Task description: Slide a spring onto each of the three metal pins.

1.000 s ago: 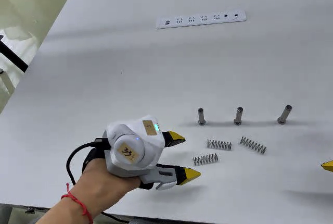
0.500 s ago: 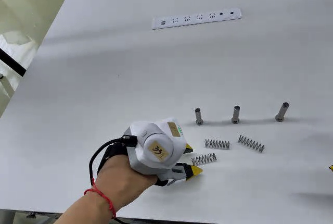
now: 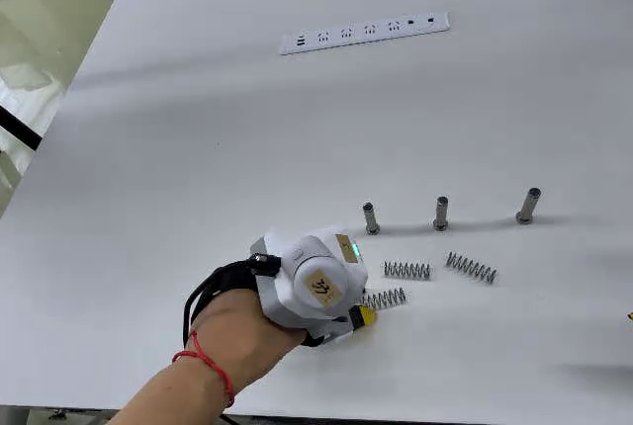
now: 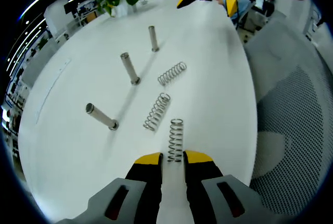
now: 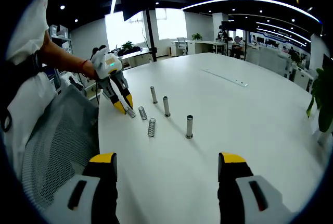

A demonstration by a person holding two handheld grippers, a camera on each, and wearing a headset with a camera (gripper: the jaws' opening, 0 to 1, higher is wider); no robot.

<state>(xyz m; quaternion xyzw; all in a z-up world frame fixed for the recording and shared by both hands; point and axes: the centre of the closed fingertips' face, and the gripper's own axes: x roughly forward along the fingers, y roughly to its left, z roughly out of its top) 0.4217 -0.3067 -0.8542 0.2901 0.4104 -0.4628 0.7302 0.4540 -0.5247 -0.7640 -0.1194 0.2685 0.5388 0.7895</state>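
Metal spring (image 4: pixel 176 139) — lengthwise into hand-held gripper (image 4: pixel 172 157)

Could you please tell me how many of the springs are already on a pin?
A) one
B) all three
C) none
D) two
C: the near spring, the middle spring and the right spring all lie flat on the table. The left pin, the middle pin and the right pin stand bare. The near spring's end sits between the jaws of the left gripper.
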